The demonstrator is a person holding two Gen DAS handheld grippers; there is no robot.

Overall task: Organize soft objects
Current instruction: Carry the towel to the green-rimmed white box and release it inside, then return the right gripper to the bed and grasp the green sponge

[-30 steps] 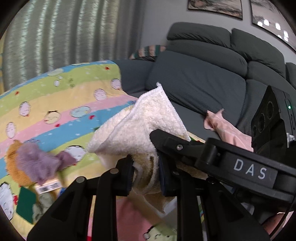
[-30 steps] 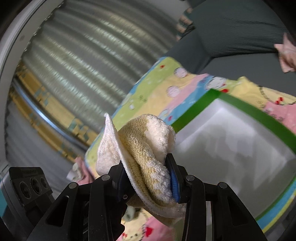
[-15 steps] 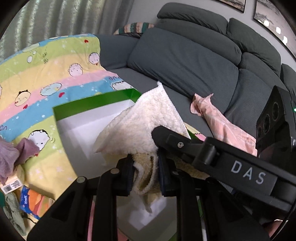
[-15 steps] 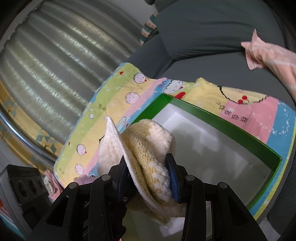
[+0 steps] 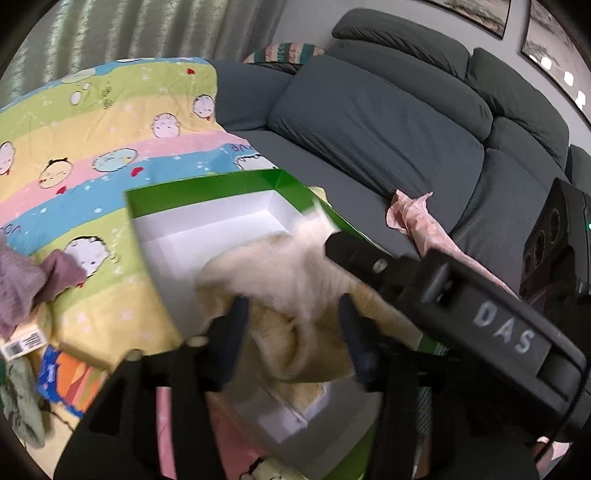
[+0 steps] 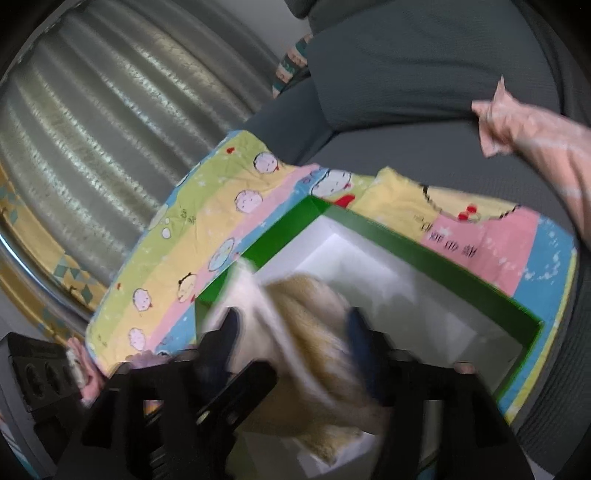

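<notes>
Both grippers were opening up over the green box (image 5: 207,192), with the cream fleecy towel (image 5: 280,273) blurry between the jaws and no longer pinched. Left gripper (image 5: 291,325) and right gripper (image 6: 291,332) sat close together. Towel hung inside the box's white interior, on the cartoon blanket (image 5: 96,140).

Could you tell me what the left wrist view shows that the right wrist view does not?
Only the left wrist view shows the purple cloth, the barcode tag and the framed pictures. Only the right shows the curtain's patterned hem. Both share the cream towel dropping blurred into the green box, both grippers' jaws opening, and the pink cloth.
</notes>
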